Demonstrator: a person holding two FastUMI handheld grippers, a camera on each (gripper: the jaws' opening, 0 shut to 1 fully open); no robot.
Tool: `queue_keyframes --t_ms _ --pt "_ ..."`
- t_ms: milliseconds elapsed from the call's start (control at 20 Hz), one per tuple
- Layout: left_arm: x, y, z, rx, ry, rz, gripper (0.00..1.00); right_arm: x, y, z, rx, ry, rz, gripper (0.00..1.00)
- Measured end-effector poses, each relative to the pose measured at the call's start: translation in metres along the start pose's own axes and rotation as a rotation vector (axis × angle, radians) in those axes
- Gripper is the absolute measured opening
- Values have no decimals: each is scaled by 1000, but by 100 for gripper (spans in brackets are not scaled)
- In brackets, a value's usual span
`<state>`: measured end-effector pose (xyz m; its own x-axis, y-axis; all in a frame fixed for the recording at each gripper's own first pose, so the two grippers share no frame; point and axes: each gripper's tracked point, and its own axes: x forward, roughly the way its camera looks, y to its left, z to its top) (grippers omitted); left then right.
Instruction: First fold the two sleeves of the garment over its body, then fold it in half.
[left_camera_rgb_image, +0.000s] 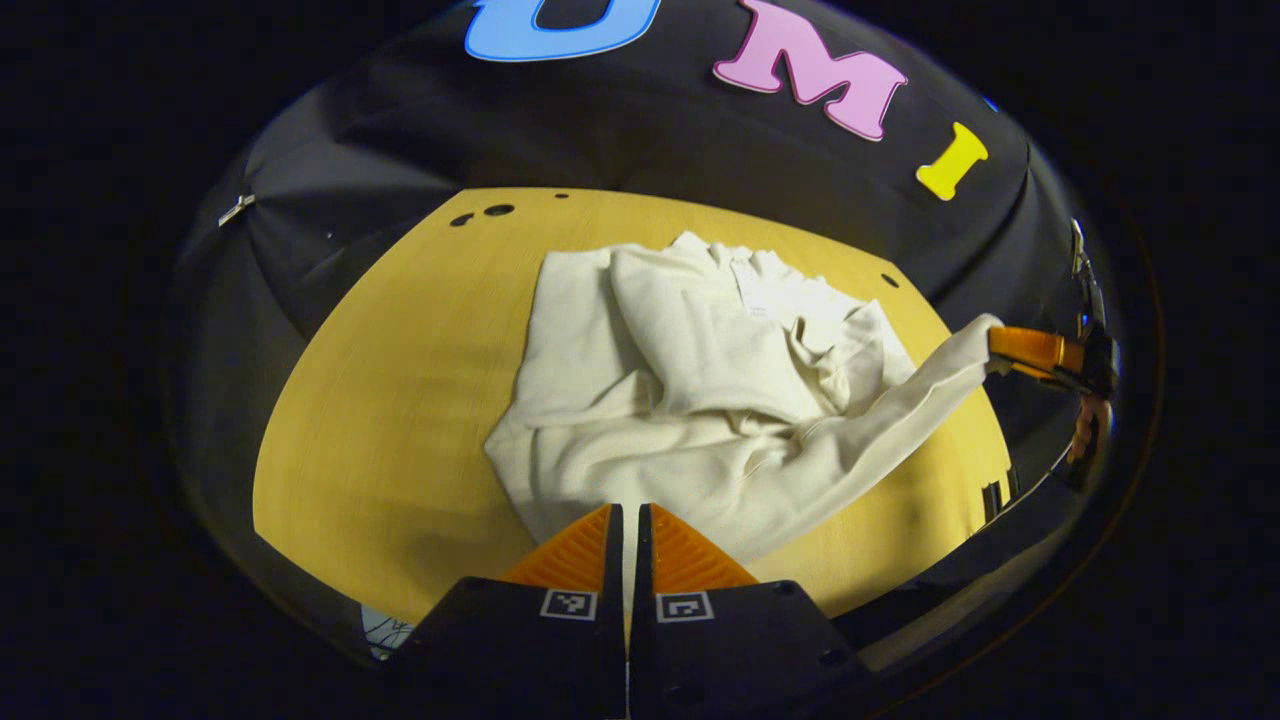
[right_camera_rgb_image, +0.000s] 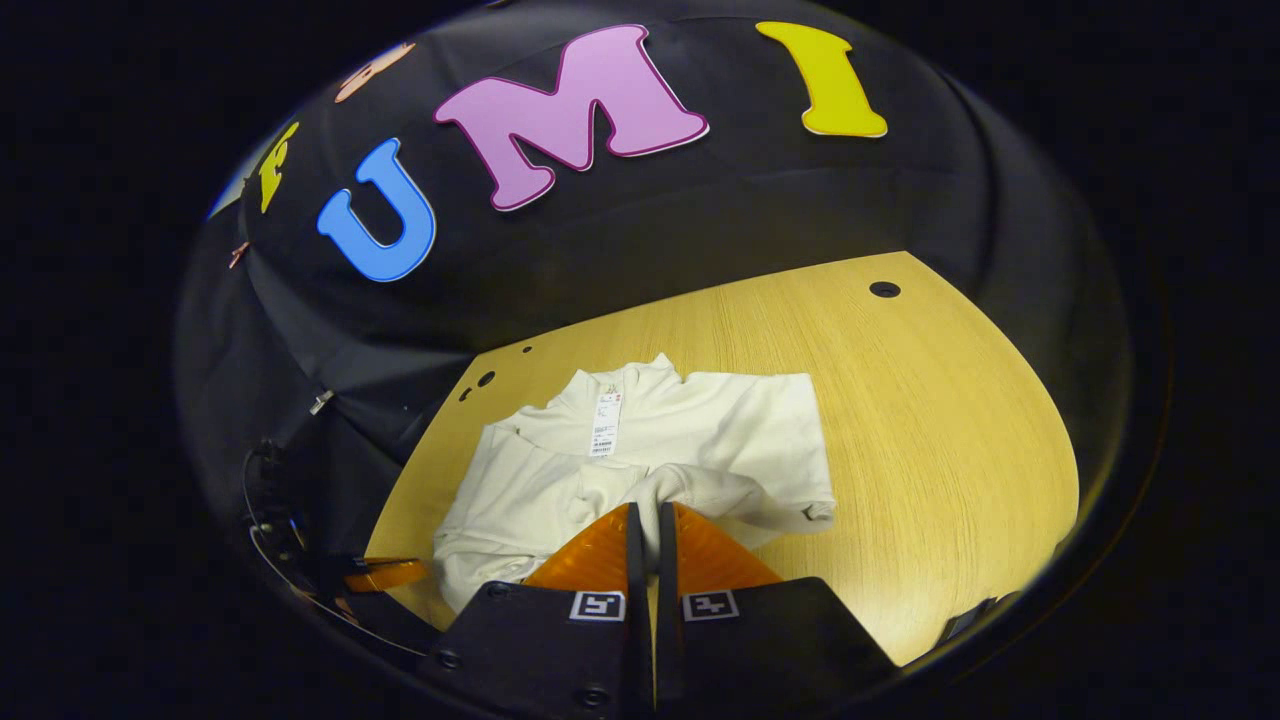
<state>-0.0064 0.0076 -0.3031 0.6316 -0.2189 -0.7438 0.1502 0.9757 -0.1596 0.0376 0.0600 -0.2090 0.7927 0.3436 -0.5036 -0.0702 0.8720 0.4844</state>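
The garment (left_camera_rgb_image: 690, 400) is being spread on the tabletop (left_camera_rgb_image: 400, 400). Its sleeve (left_camera_rgb_image: 900, 410) is being pinched and lifted by the right tool (right_camera_rgb_image: 646, 520). Its hem is being clamped by the left tool (left_camera_rgb_image: 630, 525).

A pale wooden desk (left_camera_rgb_image: 400, 420) carried the work. Several small dark holes (left_camera_rgb_image: 497, 210) sat near the desk's far left corner, and another hole (right_camera_rgb_image: 884, 289) lay near its far right edge. Black cloth (right_camera_rgb_image: 620, 250) hung behind the desk's far edge.

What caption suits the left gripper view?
Right gripper lifts a sleeve of the cream garment off the wooden table.
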Motion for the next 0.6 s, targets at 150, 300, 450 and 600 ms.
queue_keyframes --t_ms 150,300,450,600 --pt "9 0 -26 13 72 -2 22 -1 0 -1 -11 6 2 6" --pt "20 3 -35 23 110 35 46 -1 -1 -2 -14 7 4 6" --pt "32 9 -39 13 139 82 64 -2 -1 -3 -19 8 5 6" --pt "44 12 -39 40 157 111 58 -3 -1 -3 -18 10 8 6"
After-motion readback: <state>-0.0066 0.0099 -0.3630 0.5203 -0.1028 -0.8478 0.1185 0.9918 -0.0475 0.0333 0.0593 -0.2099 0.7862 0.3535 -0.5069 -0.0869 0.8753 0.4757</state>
